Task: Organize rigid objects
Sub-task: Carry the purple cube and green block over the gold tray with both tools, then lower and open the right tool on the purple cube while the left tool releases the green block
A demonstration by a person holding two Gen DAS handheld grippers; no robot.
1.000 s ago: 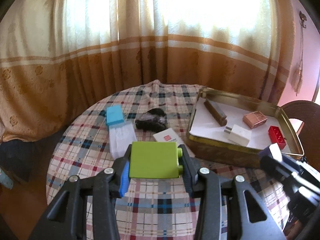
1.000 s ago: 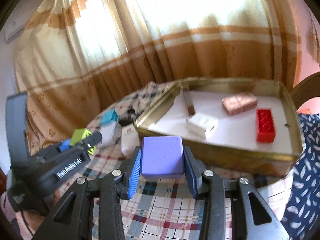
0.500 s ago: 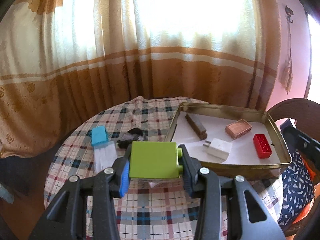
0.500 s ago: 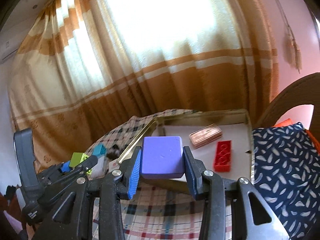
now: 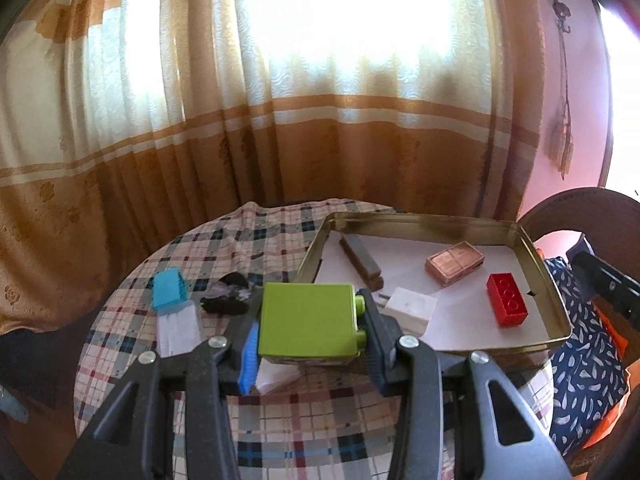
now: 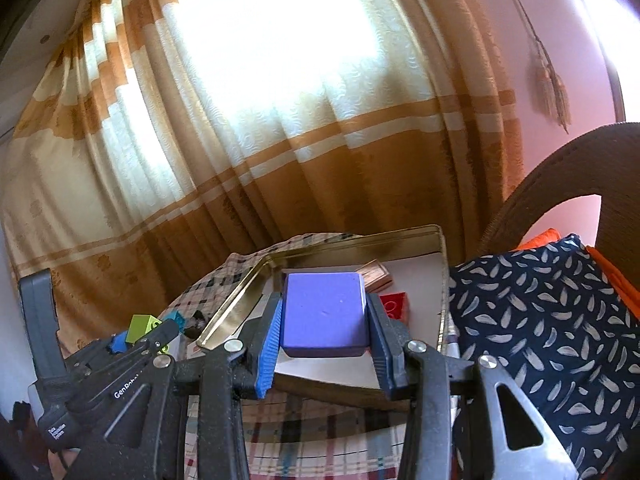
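Green plastic fills my left wrist view: the left gripper (image 5: 310, 330) pinches the green block (image 5: 306, 322) between its 2 pads, studs against the right one. Compared with a second ago, the checked tablecloth (image 5: 304, 428) sits lower and smaller in the picture and much more of the curtain (image 5: 280, 160) shows, so I read that I have carried the block up and back from the table. The gold tin tray (image 5: 558, 312) now shows its whole floor, holding the brown bar (image 5: 362, 260), copper box (image 5: 454, 260), red brick (image 5: 506, 300) and white charger (image 5: 410, 310). Out on the cloth remain the blue-capped clear case (image 5: 172, 308) and a dark crumpled item (image 5: 228, 300).

From the right wrist, the right gripper (image 6: 324, 338) is clamped on the purple block (image 6: 324, 314), grip unchanged. This view has swung up and rightward since a second ago: the tray (image 6: 224, 328) has shrunk behind the block, the red brick (image 6: 396, 306) just peeks beside it, and a feather-print cushion (image 6: 536, 328) has come in at right. The left gripper (image 6: 136, 336) with its green block (image 6: 140, 328) shows at lower left.

My judgement: both blocks are lifted and in transit, neither yet in the tray; lowering them onto bare floor, clear of the 4 pieces there, comes next.
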